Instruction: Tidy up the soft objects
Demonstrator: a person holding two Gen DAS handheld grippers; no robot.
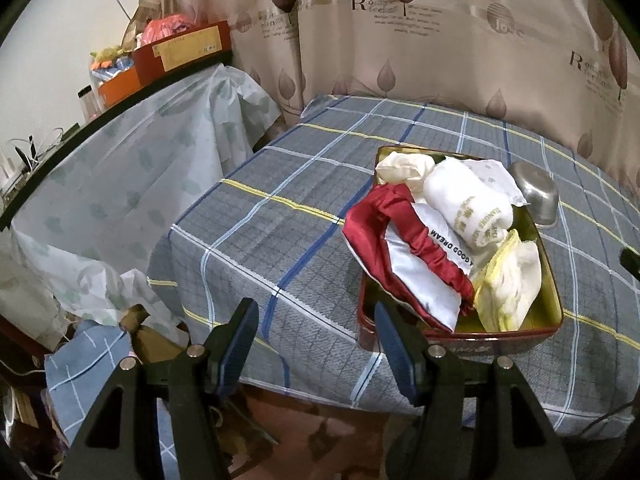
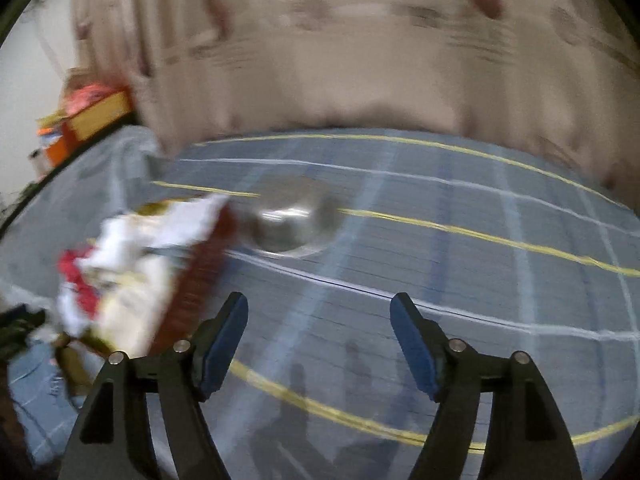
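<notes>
Soft cloth items (image 1: 448, 236), red satin, white and yellow, sit piled in the red rectangular tin (image 1: 554, 304) on the plaid tablecloth (image 1: 280, 208). From my left gripper (image 1: 316, 320) the tin lies at 1 o'clock, long axis running away. Jaws spread, empty. Right gripper (image 2: 320, 312) also spread, empty; its view is blurred, pile at 10 o'clock. Left looks nearer.

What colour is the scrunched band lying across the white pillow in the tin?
Dark red band, clearest in the left wrist view.
</notes>
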